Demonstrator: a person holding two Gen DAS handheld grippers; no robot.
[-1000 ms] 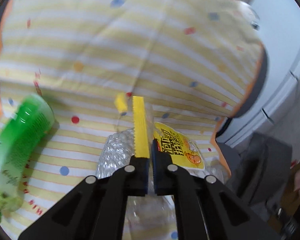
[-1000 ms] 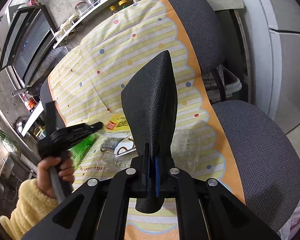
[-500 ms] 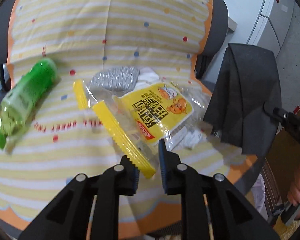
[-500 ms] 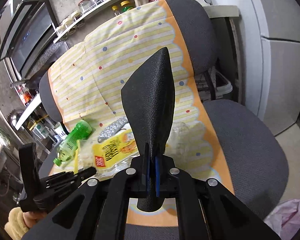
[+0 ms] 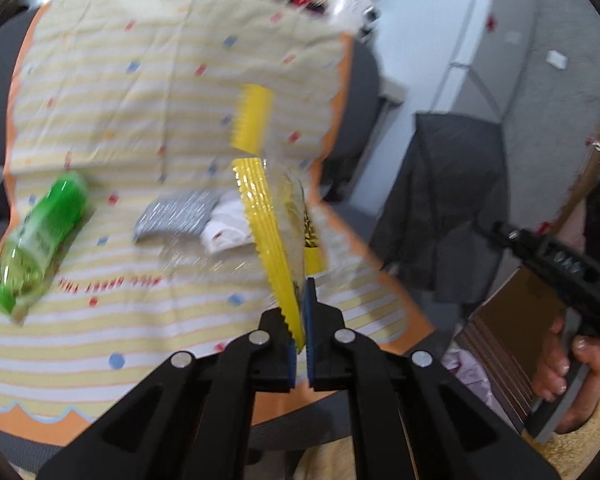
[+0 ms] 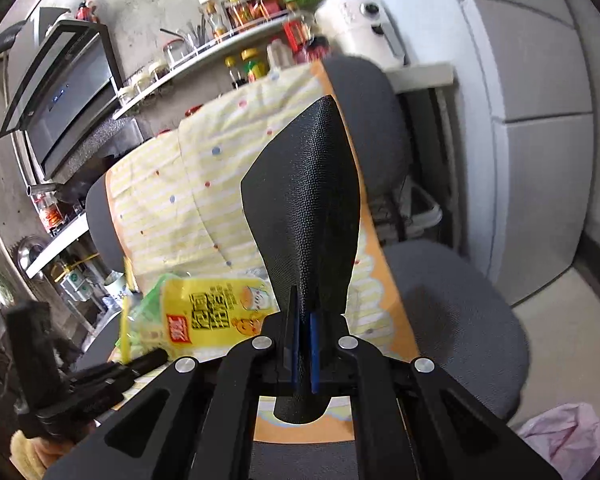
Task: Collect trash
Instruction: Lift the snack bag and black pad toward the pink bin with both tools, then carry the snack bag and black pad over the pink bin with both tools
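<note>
My left gripper (image 5: 300,312) tilts downward over the striped cover (image 5: 140,128), jaws pinching the yellow edge of a clear snack wrapper (image 5: 266,232) lifted off that cover. My right gripper (image 6: 304,320) points down past the cover's orange edge, jaws pressed on a black bag (image 6: 308,208). On the cover lie a green bottle (image 5: 40,236) and silver wrapper (image 5: 176,212).

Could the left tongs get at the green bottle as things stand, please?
Probably not yet. The left tongs are shut on the yellow wrapper, so they are occupied. The path itself looks free: the green bottle lies uncovered on the striped cloth, apart from the other litter.
</note>
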